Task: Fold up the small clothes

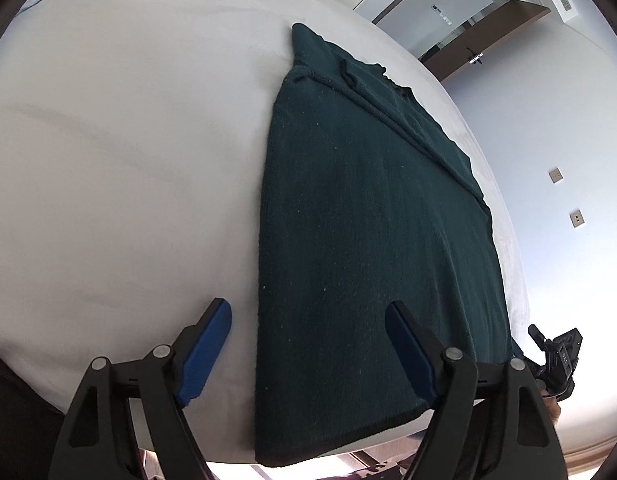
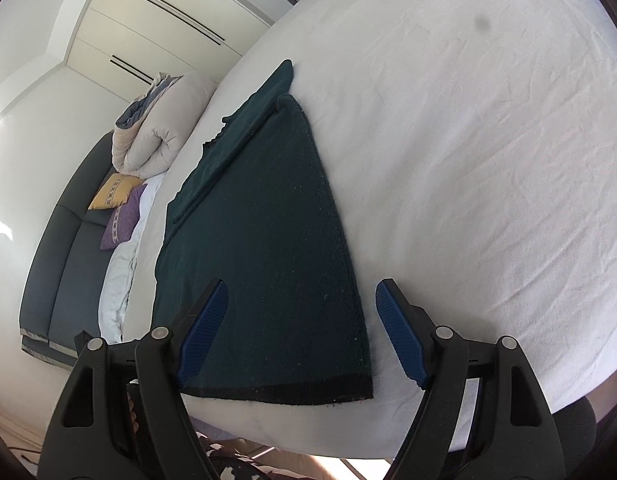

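Note:
A dark green knitted garment (image 1: 372, 240) lies flat on a white bed (image 1: 120, 160), folded lengthwise into a long strip with a sleeve laid along its far side. Its hem is at the near bed edge. My left gripper (image 1: 308, 320) is open and empty, its jaws straddling the garment's left edge near the hem. In the right wrist view the same garment (image 2: 264, 240) runs away from me. My right gripper (image 2: 302, 300) is open and empty, its jaws straddling the garment's right edge near the hem. The right gripper's body shows at the left wrist view's right edge (image 1: 556, 356).
The white bed sheet (image 2: 468, 160) spreads wide on both sides of the garment. A rolled beige duvet (image 2: 156, 132), a yellow pillow (image 2: 114, 190) and a purple pillow (image 2: 122, 220) lie by a dark headboard (image 2: 64, 248). Wardrobe doors (image 2: 160, 12) and a doorway (image 1: 468, 20) stand beyond.

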### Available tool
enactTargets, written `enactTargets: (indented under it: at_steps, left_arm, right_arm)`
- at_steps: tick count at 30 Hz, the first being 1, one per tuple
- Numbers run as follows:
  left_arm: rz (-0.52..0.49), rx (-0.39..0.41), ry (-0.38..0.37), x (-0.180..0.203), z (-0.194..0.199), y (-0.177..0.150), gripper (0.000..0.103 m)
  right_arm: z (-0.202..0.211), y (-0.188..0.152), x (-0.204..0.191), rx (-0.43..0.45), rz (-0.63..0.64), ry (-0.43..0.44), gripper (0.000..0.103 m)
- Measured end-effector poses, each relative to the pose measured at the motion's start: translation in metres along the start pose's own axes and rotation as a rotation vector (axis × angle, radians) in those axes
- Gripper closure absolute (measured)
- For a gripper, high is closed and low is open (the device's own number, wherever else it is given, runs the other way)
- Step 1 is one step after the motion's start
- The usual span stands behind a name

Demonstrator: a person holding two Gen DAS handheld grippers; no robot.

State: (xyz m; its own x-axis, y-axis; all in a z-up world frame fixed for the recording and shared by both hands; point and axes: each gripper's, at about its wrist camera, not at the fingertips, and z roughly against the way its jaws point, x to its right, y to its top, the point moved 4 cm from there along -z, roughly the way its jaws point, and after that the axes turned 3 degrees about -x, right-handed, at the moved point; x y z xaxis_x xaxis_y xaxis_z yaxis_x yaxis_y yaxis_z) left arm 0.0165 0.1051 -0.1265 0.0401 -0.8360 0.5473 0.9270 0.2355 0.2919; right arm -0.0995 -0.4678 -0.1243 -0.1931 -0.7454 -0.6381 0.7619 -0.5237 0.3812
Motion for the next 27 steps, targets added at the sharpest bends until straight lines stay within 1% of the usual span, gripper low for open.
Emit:
enactTargets:
  at_steps: [2, 4, 5, 8, 12, 19, 21, 22, 23, 24, 25, 27]
  left_arm:
    - [0.012, -0.021, -0.016, -0.004, 0.0, -0.001, 0.031]
    - [0.003, -0.045, -0.007, -0.006, 0.0, -0.002, 0.036]
    - [-0.002, -0.055, -0.006, -0.007, 0.0, -0.003, 0.037]
    - [0.004, -0.076, -0.018, -0.008, -0.001, -0.003, 0.038]
    - [0.002, -0.097, -0.023, -0.006, -0.002, -0.006, 0.038]
    - [0.035, -0.127, -0.074, -0.007, 0.0, -0.015, 0.038]
    - [0.041, -0.126, -0.08, -0.008, 0.001, -0.018, 0.041]
    - [0.05, -0.127, -0.072, -0.01, 0.001, -0.019, 0.053]
    - [0.065, -0.128, -0.069, -0.013, 0.0, -0.019, 0.071]
    - [0.092, -0.134, -0.073, -0.019, -0.001, -0.019, 0.082]
    - [0.113, -0.142, -0.079, -0.022, -0.002, -0.02, 0.094]
    - [0.134, -0.145, -0.104, -0.026, -0.002, -0.022, 0.096]
  right_arm:
    - [0.0, -0.002, -0.001, -0.017, -0.003, -0.002, 0.027]
    - [0.001, -0.007, -0.004, -0.038, 0.008, 0.004, 0.027]
    - [0.001, -0.008, -0.005, -0.048, 0.016, -0.001, 0.027]
    - [0.0, -0.013, -0.008, -0.069, 0.037, -0.021, 0.027]
    - [0.004, -0.01, -0.007, -0.082, 0.024, -0.027, 0.027]
    - [0.007, -0.006, -0.009, -0.101, 0.008, -0.013, 0.027]
    - [0.007, -0.006, -0.009, -0.108, 0.011, -0.011, 0.027]
    - [0.008, -0.007, -0.009, -0.109, 0.01, -0.009, 0.027]
    - [0.008, -0.006, -0.009, -0.11, 0.007, -0.006, 0.027]
    - [0.009, -0.006, -0.008, -0.11, 0.0, 0.0, 0.027]
    - [0.01, -0.005, -0.007, -0.111, -0.008, 0.006, 0.027]
    - [0.01, -0.002, -0.005, -0.114, -0.017, 0.016, 0.027]
